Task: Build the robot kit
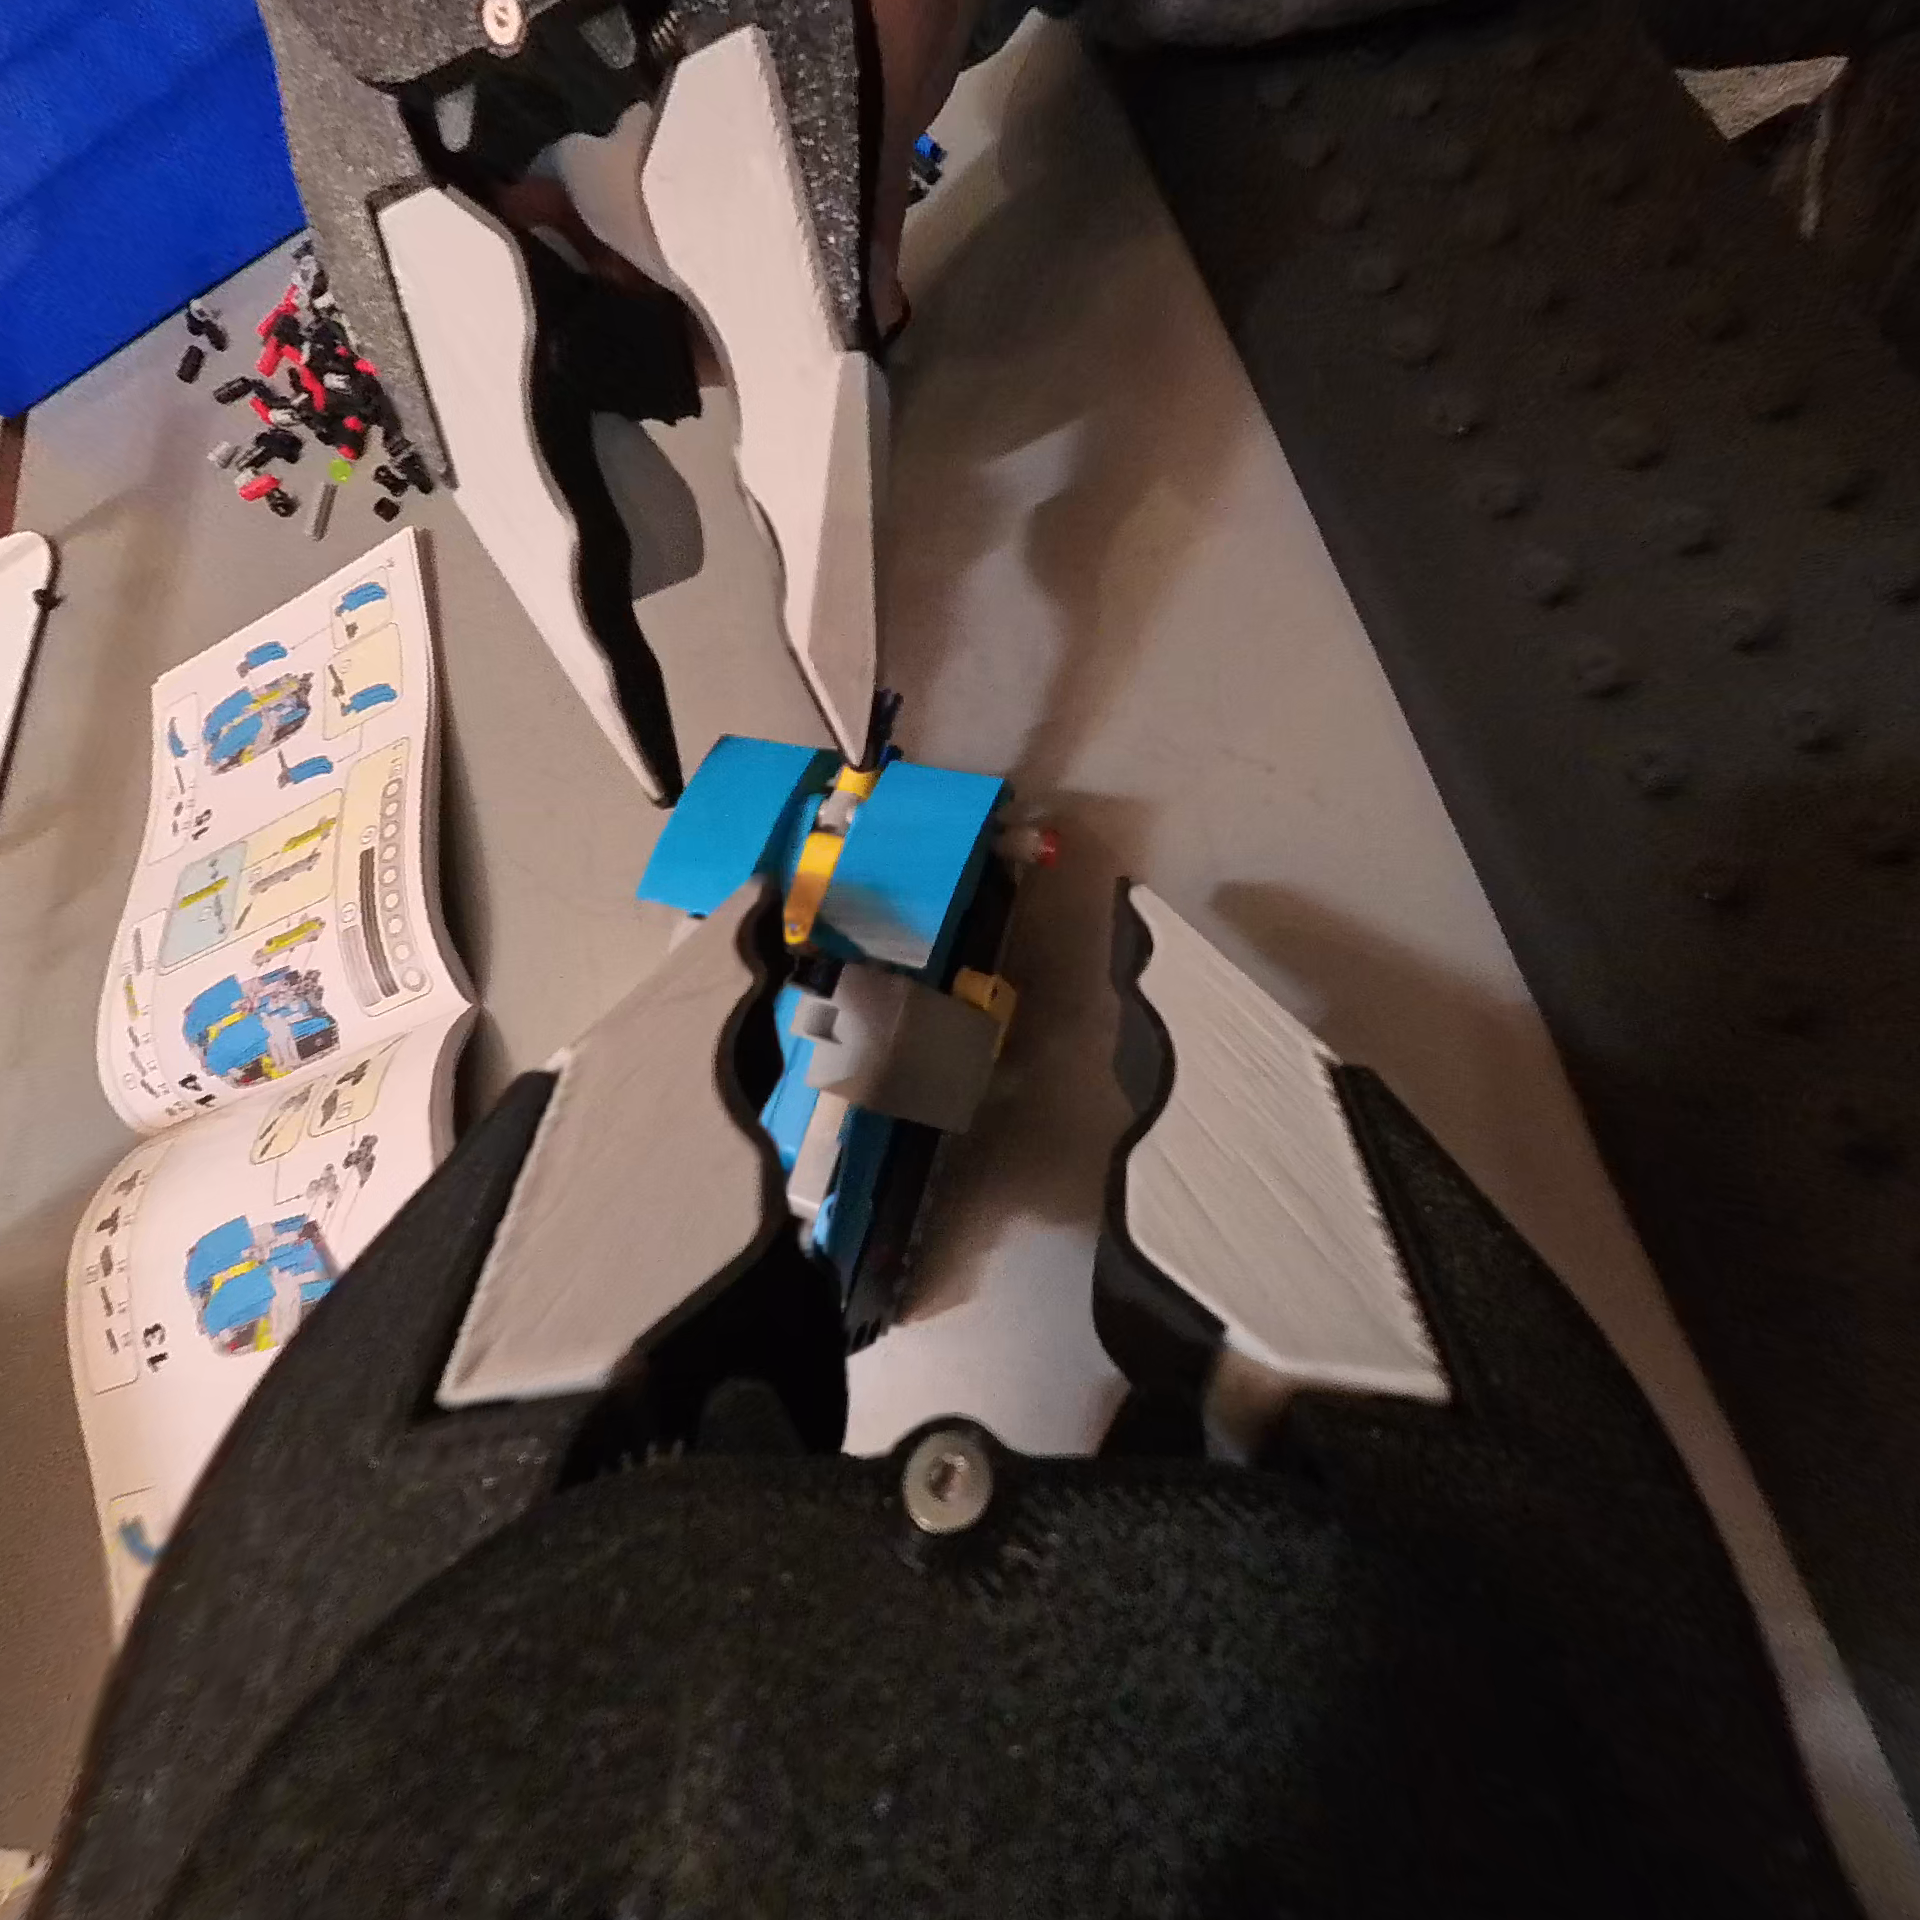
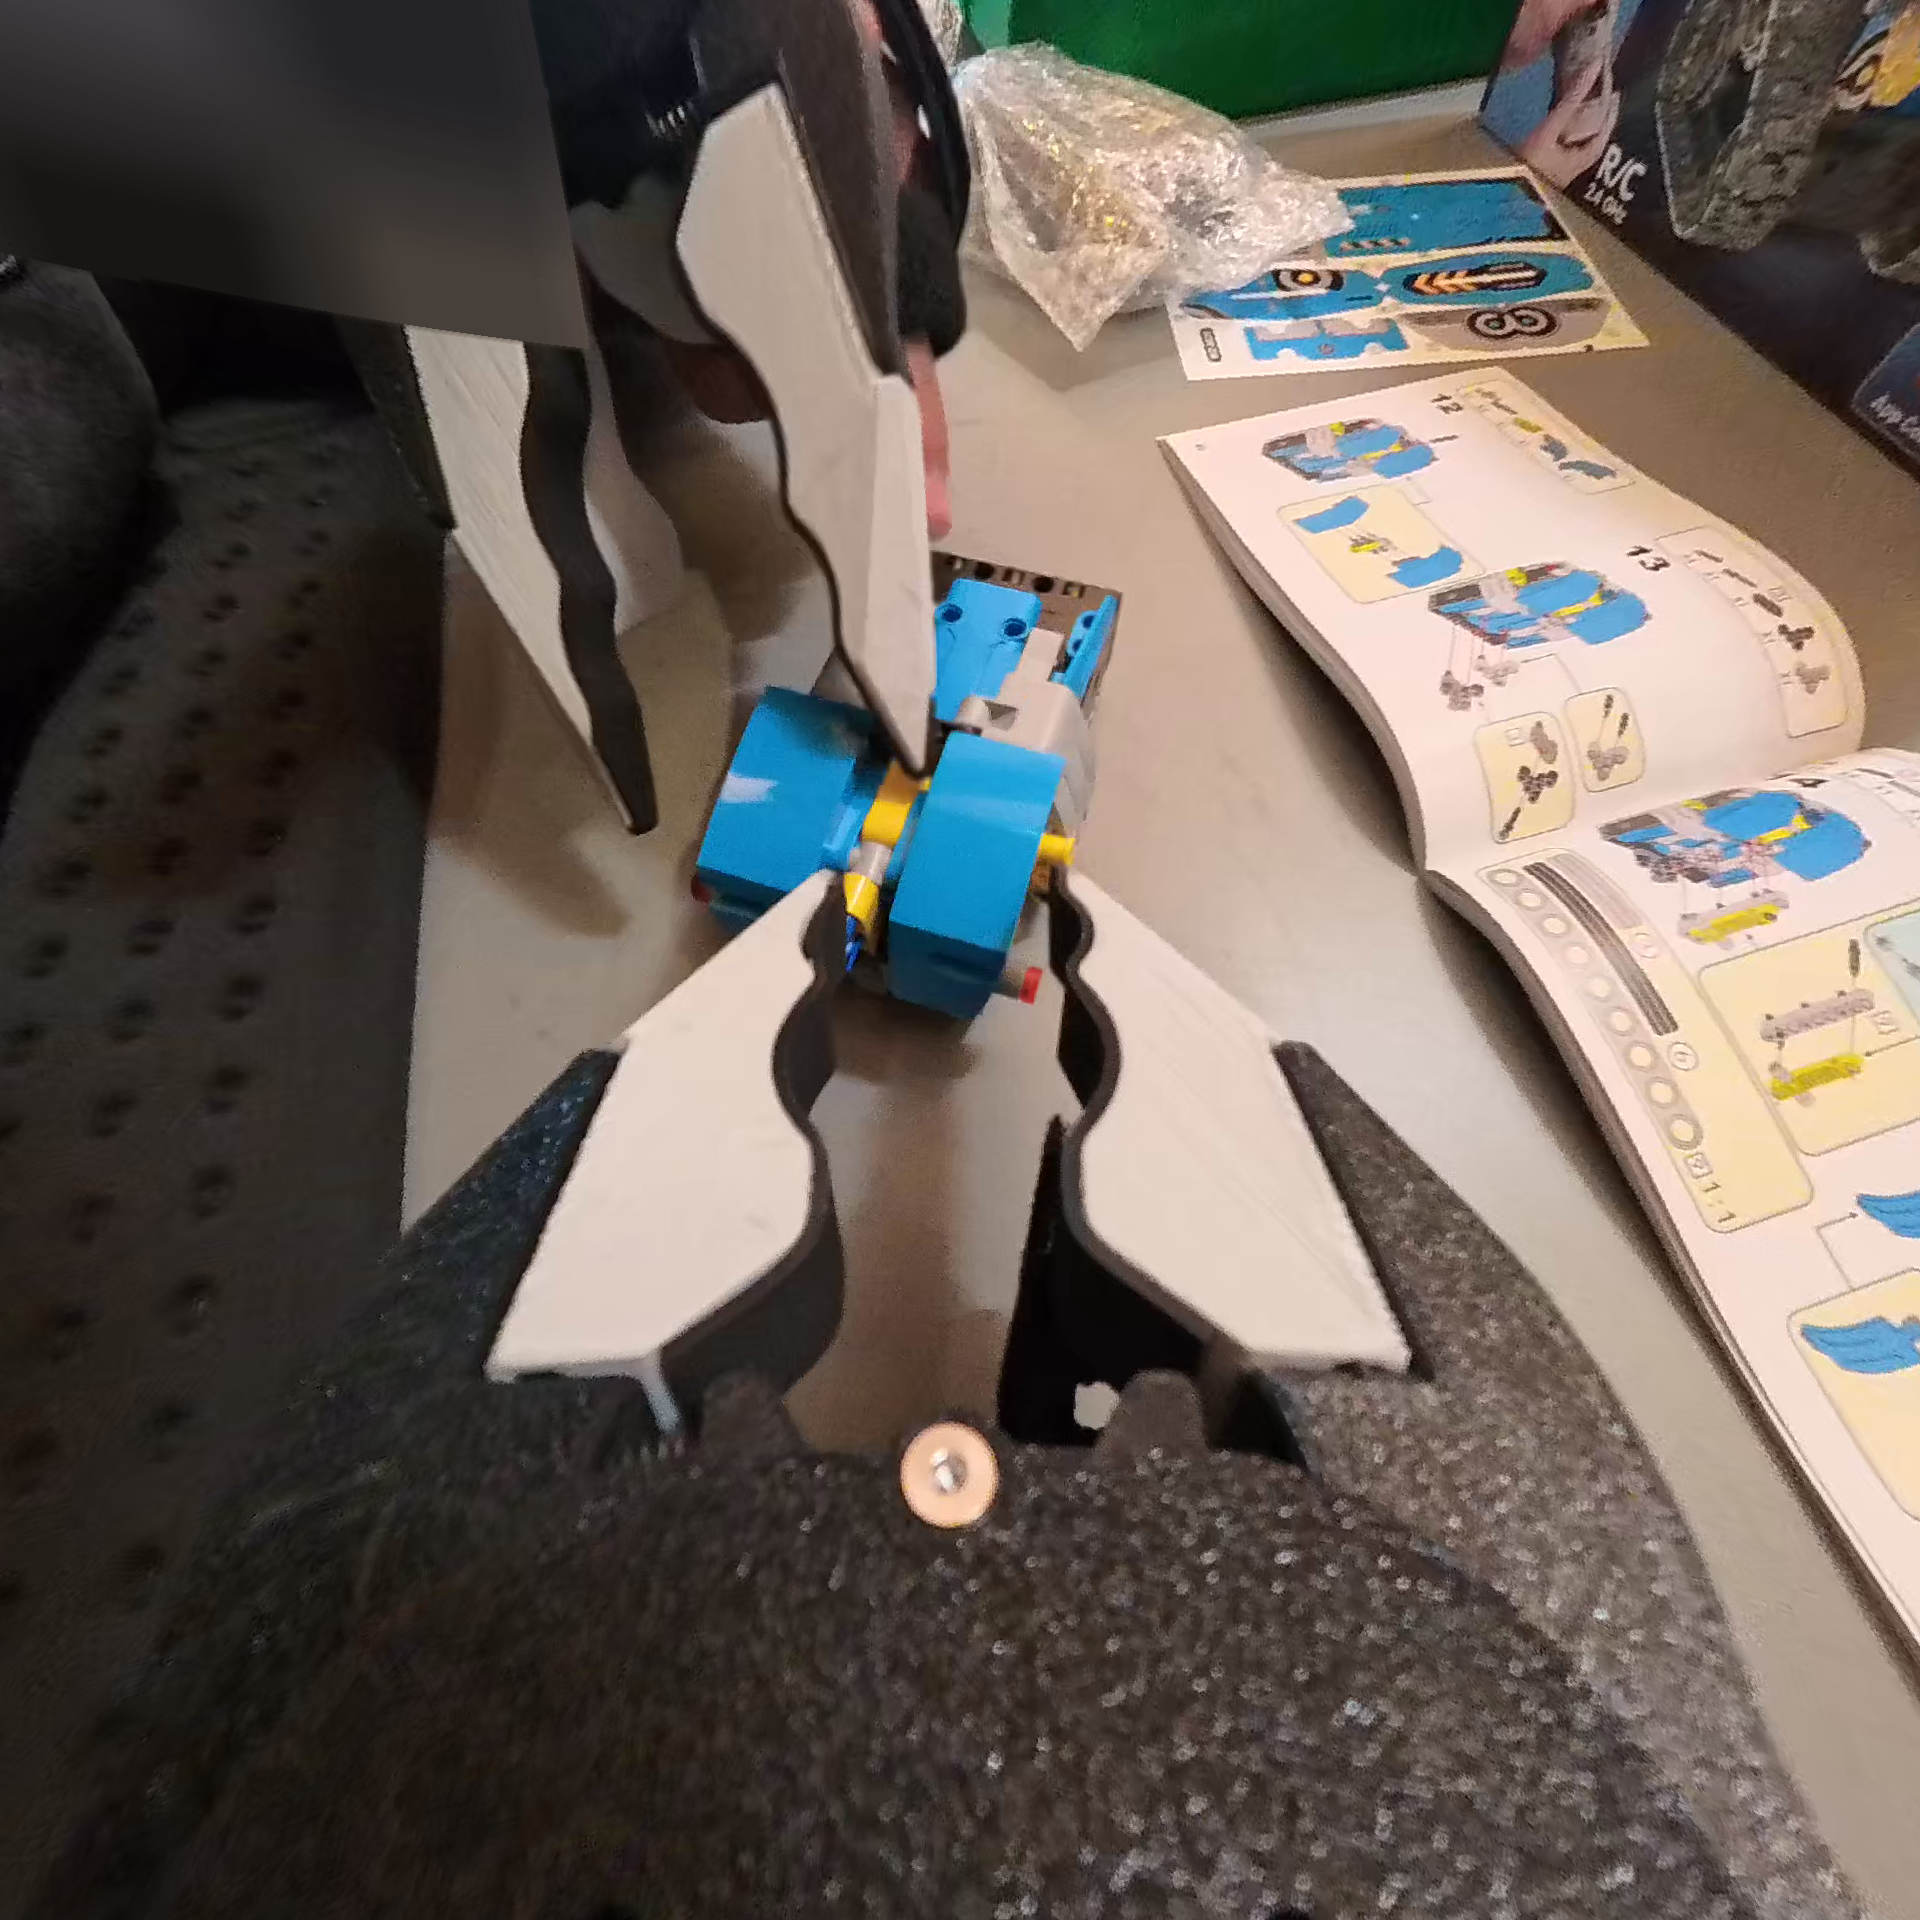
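A small brick model (image 1: 862,935) with two blue curved panels, a yellow centre and a grey block lies on the grey table (image 1: 1195,665). My left gripper (image 1: 935,899) is open around its near end. The left finger touches the model and the right finger stands apart from it. My right gripper (image 1: 764,774) reaches in from the far side. In the right wrist view my right gripper (image 2: 945,888) has its tips on both sides of the right blue panel (image 2: 966,883) of the model (image 2: 894,821). One fingertip of the left gripper (image 2: 779,795) rests on the yellow centre.
An open instruction booklet (image 1: 281,935) (image 2: 1558,779) lies beside the model. A pile of small black and red parts (image 1: 301,395) sits farther off. A crumpled plastic bag (image 2: 1122,187), a sticker sheet (image 2: 1403,281) and a printed box (image 2: 1714,156) lie behind. A dark dimpled surface (image 1: 1558,520) borders the table edge.
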### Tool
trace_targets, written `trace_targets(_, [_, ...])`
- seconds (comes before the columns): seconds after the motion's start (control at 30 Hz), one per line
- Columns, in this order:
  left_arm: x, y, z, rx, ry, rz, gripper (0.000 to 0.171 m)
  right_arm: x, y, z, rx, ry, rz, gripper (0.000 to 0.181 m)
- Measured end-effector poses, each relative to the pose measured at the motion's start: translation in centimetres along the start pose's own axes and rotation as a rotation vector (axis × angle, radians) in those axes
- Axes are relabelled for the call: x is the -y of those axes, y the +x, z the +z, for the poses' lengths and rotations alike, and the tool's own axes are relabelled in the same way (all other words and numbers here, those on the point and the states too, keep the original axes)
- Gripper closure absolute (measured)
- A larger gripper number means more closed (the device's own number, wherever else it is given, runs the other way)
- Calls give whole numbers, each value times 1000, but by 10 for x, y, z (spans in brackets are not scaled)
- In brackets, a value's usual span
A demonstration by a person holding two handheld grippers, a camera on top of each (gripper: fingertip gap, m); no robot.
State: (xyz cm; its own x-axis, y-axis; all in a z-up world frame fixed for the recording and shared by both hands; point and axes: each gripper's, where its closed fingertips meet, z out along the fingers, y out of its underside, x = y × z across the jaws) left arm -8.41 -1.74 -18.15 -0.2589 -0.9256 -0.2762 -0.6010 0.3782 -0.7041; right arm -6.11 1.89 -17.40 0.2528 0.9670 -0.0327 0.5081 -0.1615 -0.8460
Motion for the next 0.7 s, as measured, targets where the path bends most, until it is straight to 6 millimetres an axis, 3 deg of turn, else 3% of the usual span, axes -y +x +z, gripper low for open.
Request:
trace_targets(0.23, [-1,-7,-16,8,40,-22,108,0,0,0,7,1,12,142])
trace_targets(0.33, [6,4,-9,-27,48,17,108,0,1,-1,-1,-1,6,142])
trace_targets(0.5, [13,5,3,-53,37,57,106,4,1,-7,-8,17,4,141])
trace_targets(0.7, [8,9,10,-82,3,59,106,-1,-2,-2,-28,-15,-3,136])
